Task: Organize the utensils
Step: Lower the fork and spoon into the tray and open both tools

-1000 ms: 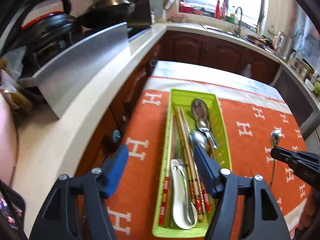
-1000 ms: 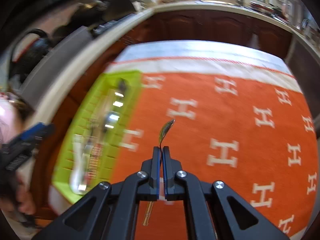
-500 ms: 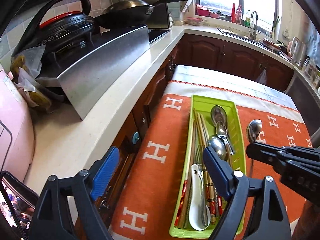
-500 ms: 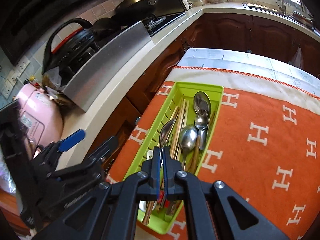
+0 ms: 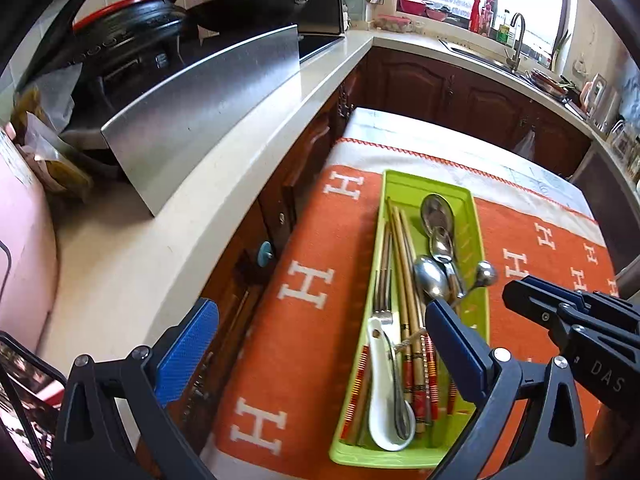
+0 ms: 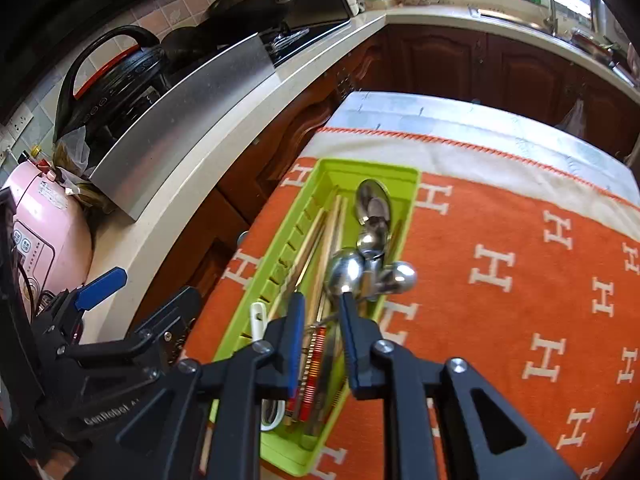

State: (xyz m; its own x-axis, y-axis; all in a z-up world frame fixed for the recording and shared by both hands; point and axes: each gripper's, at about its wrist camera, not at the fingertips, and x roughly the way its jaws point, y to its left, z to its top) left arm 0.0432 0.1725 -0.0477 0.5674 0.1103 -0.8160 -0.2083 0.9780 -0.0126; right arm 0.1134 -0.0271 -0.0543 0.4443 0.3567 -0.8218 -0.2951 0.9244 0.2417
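1. Both grippers open & empty: right gripper (image 6: 320, 308), left gripper (image 5: 320, 344).
2. Steel spoon (image 6: 396, 276) lies across green tray (image 6: 412, 184) rim, at 1 o'clock of right gripper.
3. We judge it light, stiff, slippery; hold mid-handle.

The right gripper (image 6: 320, 312) is seen with jaws parted above the green tray (image 6: 408, 192), which is set along the left edge of the orange cloth (image 6: 500, 280). Spoons (image 6: 374, 204) and chopsticks (image 6: 320, 236) are held in it.
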